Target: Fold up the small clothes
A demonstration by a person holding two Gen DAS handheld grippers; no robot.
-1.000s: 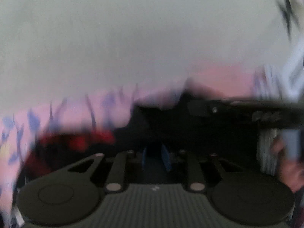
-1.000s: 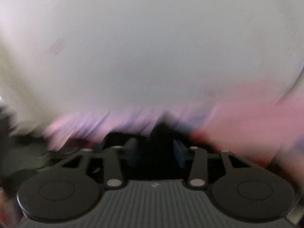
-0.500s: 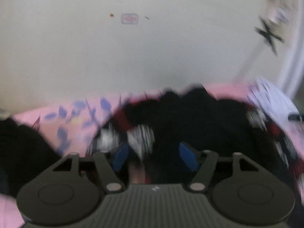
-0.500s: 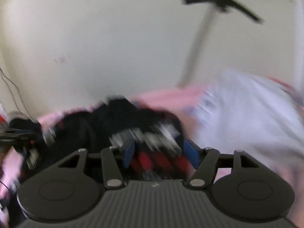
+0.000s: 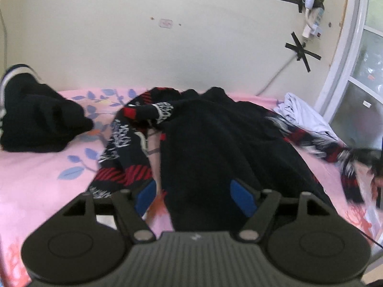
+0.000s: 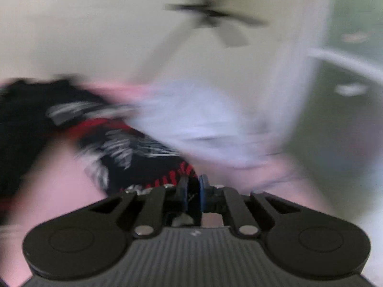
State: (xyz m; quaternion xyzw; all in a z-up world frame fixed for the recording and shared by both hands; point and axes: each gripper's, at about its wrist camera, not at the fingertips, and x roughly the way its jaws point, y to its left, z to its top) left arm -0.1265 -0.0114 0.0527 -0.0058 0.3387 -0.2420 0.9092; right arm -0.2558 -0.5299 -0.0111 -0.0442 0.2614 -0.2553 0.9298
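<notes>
right claw (image 6: 193,192) now clamped on black garment (image 5: 227,143) sleeve; left claw (image 5: 195,197) opening, nothing gripped.

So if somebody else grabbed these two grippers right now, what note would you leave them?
Left gripper: jaws opening, pads apart over the black garment, gripping nothing.
Right gripper: shut on that garment's red-and-white patterned sleeve; that view is blurred.
The garment lies spread on the pink bedsheet, its other sleeve bunched on the left of the left-wrist view. Another dark garment is heaped on the left by the wall, a pale one lies on the right.
Done: no finished fold visible.
Left: fold sleeves inward, fold the body, then the others.
</notes>
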